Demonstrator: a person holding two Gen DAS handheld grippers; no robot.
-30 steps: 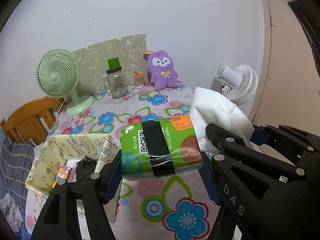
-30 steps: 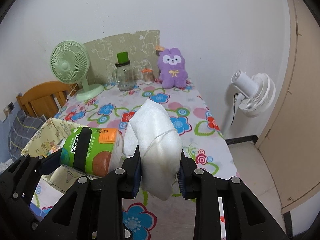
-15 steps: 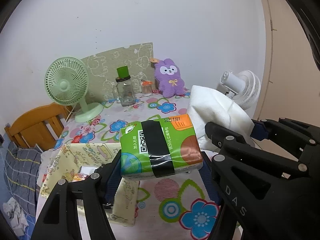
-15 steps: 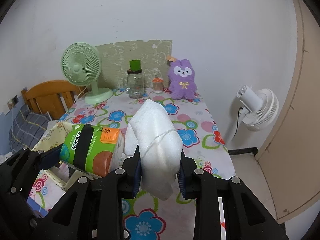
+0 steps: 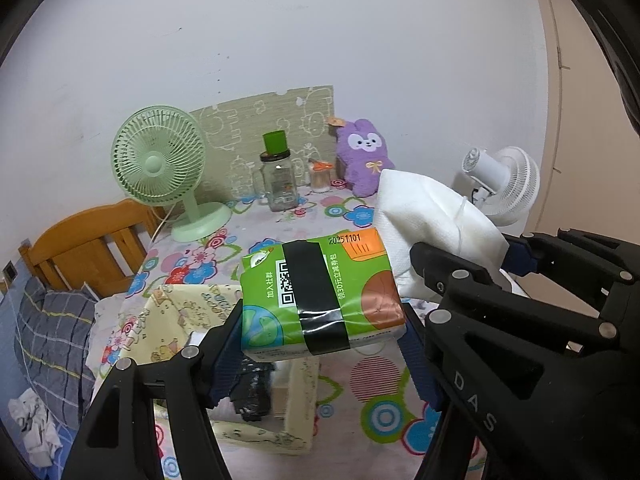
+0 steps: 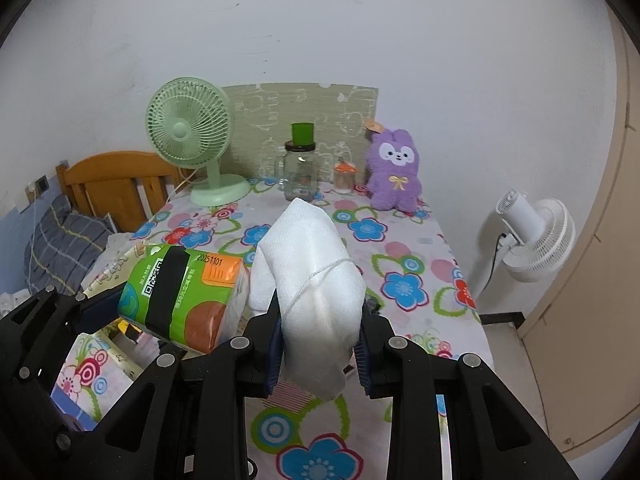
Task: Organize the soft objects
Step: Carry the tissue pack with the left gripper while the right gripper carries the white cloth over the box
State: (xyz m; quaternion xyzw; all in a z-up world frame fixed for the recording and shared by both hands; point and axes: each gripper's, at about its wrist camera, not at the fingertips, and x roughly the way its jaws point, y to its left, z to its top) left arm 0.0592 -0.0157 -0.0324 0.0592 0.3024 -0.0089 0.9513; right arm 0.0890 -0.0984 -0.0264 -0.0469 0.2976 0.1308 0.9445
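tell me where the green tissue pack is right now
The green tissue pack is clamped in the left gripper, held in the air above the yellow fabric box, just left of the white towel in the right gripper.

Two grippers, one left and one right, each with two fingers; one green tissue pack, bound with one black band; one white towel, tied with one thread; two fans, one green on the far left of the bench, one white on the right off it; two jars, one tall, one small; one purple plush; one yellow box near left; one wooden bedhead; one checked pillow.
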